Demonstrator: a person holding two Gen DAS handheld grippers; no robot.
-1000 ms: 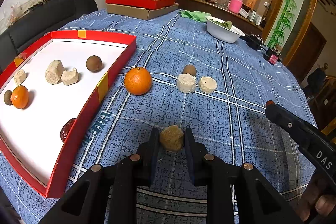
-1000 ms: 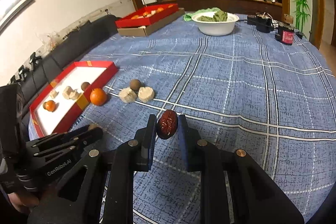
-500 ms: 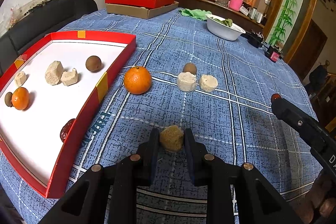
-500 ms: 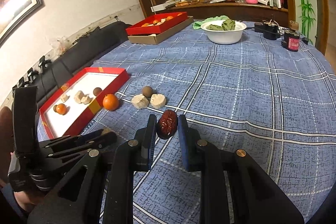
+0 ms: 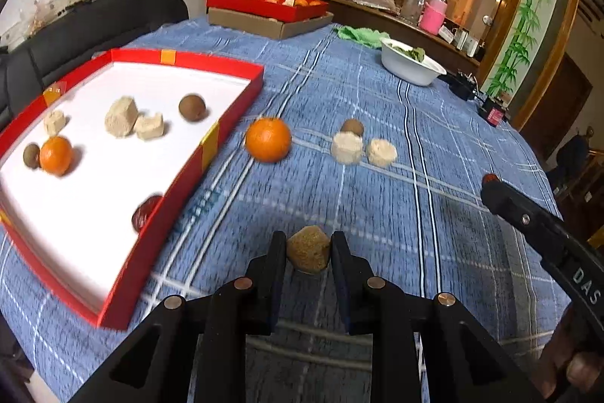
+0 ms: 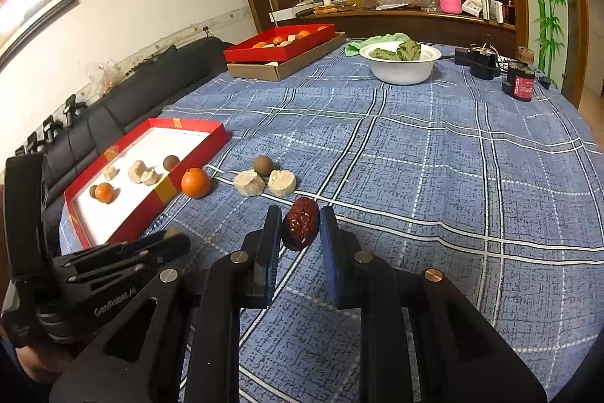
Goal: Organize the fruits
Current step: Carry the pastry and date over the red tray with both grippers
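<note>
Both loads have been lifted a little since a second ago, and the red tray now sits closer in the left view, blurred by motion. A tan, rough lump is pinched between the fingers of the left hand-held gripper, clear of the blue checked surface. A wrinkled red date is clamped upright in the right hand-held gripper, jaws narrowed to the fruit's width in both cases.

Carrying to the red tray appears to be the step in hand. Already inside it are pale chunks, a brown ball, a small orange and another date by the near wall. Left out on the cloth, just beside the tray, is a bigger orange; further right lie two pale rounds with a brown ball touching behind.

Next, each load probably needs to be swung left over the tray wall and let go on bare white floor. A white bowl and a second red box stand well apart at the far edge.
</note>
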